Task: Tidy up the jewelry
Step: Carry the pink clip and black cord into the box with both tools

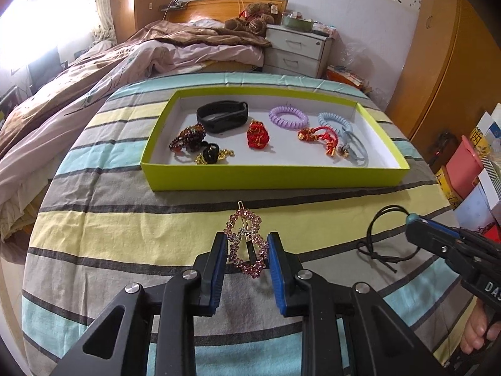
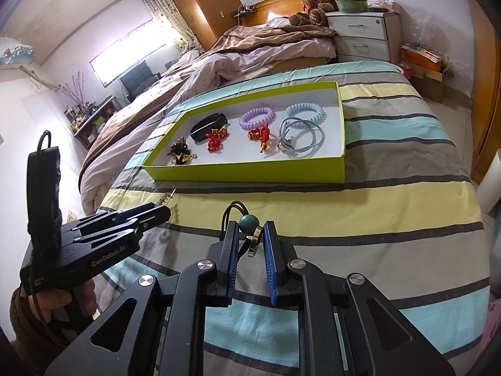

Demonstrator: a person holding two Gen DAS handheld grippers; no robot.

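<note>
From the left wrist, a shallow green box point(image 1: 275, 175) with a white floor sits on a striped bedspread point(image 1: 125, 225). It holds a black wristband point(image 1: 222, 116), a brown beaded clip point(image 1: 188, 138), a black and gold hair tie point(image 1: 213, 153), a red knotted ornament point(image 1: 258, 134), a purple coil hair tie point(image 1: 288, 117), a blue coil hair tie point(image 1: 333, 122), a red and gold cord charm point(image 1: 319, 138) and a pale blue loop band point(image 1: 355, 147). Nearer the camera, the left tool point(image 1: 247, 250) is clenched on a pink rhinestone hair clip point(image 1: 245, 241), whose top stands clear above the pads in front of the box. At the right edge the right tool point(image 1: 413, 222) holds a black cord point(image 1: 379, 241) that trails onto the bedspread. Beyond lie a rumpled quilt point(image 1: 94, 87), a brown teddy bear point(image 1: 250, 18) and a white drawer chest point(image 1: 297, 50). From the right wrist, the same green box point(image 2: 250, 172) lies ahead with its pieces spread inside. The right tool point(image 2: 249, 238) is clamped on the cord's metal ring point(image 2: 253, 241), with a teal bead point(image 2: 249, 221) just above the pads. The left tool point(image 2: 166, 213) is at the left, the hair clip point(image 2: 166, 199) at its tip. A window point(image 2: 125, 59) glows behind.
</note>
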